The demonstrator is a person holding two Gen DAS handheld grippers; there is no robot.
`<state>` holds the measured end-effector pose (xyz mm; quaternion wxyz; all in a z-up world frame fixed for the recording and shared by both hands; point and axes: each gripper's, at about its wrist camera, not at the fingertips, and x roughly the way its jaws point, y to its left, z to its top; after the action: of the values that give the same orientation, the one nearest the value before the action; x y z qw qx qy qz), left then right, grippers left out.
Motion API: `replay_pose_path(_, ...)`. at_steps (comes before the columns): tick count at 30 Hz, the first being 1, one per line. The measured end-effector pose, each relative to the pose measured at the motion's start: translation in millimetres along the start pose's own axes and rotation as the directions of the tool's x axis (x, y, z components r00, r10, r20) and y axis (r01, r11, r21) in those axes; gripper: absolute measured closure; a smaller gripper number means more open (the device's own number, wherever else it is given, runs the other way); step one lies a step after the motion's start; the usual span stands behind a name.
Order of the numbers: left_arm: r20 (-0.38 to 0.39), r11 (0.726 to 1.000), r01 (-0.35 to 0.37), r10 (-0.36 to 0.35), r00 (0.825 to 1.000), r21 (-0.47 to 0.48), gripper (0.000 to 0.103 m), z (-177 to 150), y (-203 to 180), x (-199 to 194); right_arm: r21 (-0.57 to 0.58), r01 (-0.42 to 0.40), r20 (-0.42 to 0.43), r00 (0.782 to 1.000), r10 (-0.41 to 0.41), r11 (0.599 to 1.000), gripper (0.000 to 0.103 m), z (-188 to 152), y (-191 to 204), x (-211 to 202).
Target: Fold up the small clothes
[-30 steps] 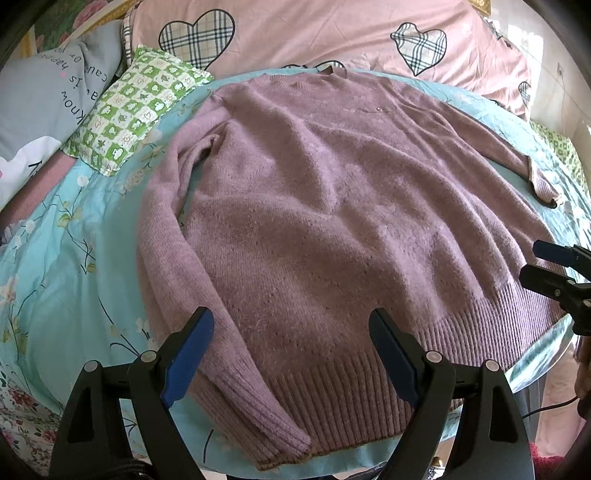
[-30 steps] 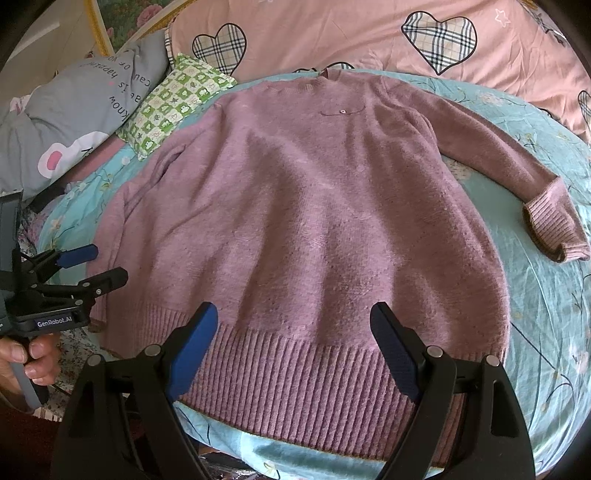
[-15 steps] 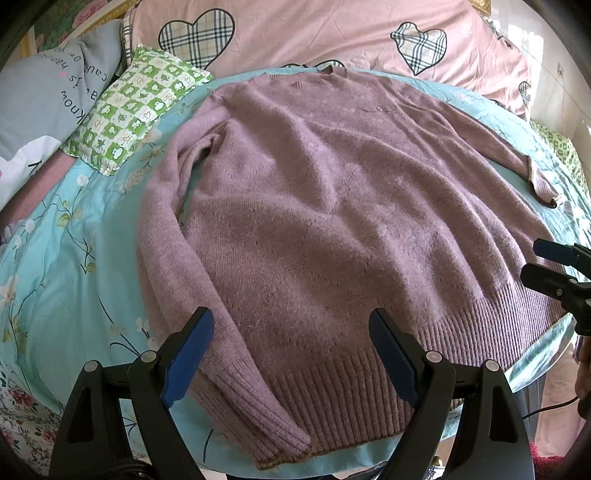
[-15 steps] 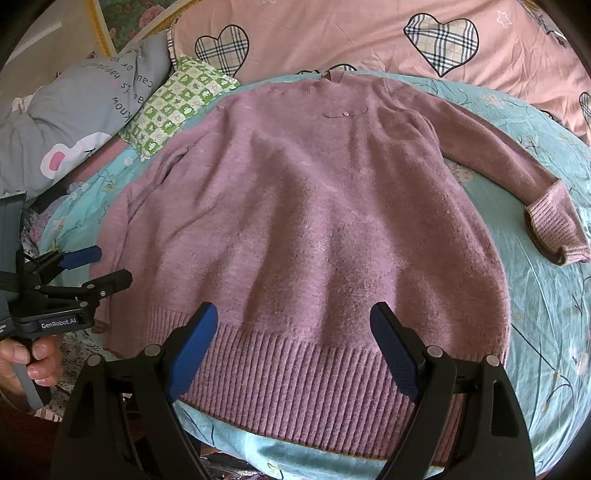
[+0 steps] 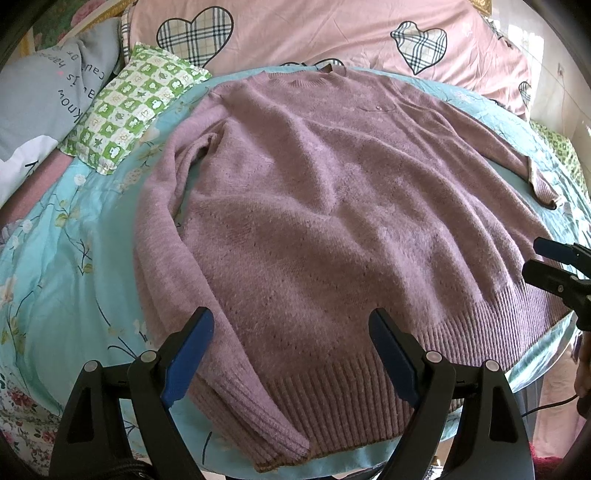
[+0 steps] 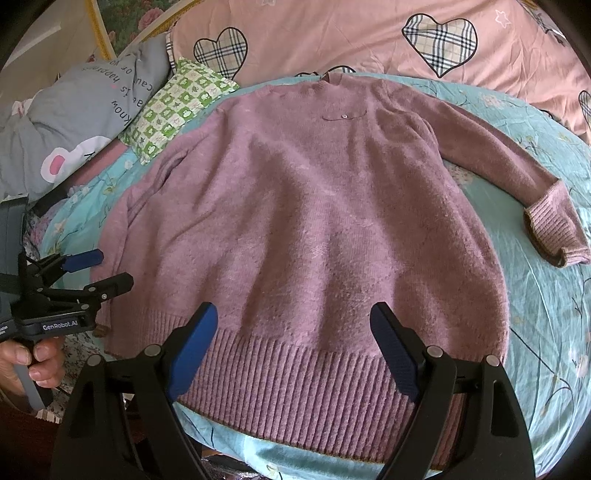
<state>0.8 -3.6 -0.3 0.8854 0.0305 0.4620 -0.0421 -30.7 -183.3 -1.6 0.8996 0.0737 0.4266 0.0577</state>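
A mauve knit sweater (image 5: 332, 229) lies flat, front up, on the turquoise floral bed sheet (image 5: 74, 258), with its ribbed hem toward me. One sleeve runs down along the body, and its cuff (image 5: 266, 424) ends beside the hem. The other sleeve stretches out sideways to a cuff (image 6: 554, 229) on the sheet. My left gripper (image 5: 291, 325) hovers open over the hem's left part, with nothing between its blue pads. My right gripper (image 6: 293, 314) stands open above the hem (image 6: 295, 376), holding nothing. In the right wrist view the left gripper (image 6: 114, 267) shows by the sweater's left edge.
A green checked pillow (image 5: 133, 114) and a grey pillow with lettering (image 5: 48, 99) lie at the back left. A pink quilt with plaid hearts (image 5: 314, 33) spans the back. The bed's front edge runs just below the hem. A hand (image 6: 40, 365) grips the left tool's handle.
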Motion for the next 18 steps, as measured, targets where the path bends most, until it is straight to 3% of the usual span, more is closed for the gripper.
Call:
replay_pose_path(5,-0.003,1.000,0.008,-0.008,1.000,0.003,0.016,6,-1,1,0.118,-0.072,0.028,0.997,0.069,0.990,0.018,3,-20,-6)
replay_pose_path(8,-0.009,1.000,0.004,-0.003,1.000,0.014,0.016,12,-1,3,0.164,-0.068,0.047,0.997,0.061,0.984,0.018,4,-38,-9)
replay_pose_path(13,-0.016,0.999,-0.002,0.003,1.000,0.039,0.016,25,-4,8,0.192,0.006,0.053,0.998,-0.017,0.981,0.018,9,-72,-13)
replay_pose_path(18,0.024,0.998,-0.010,0.009,1.000,0.060,0.016,46,-6,12,0.182,0.125,0.072,0.987,-0.140,0.975,0.018,18,-111,-24)
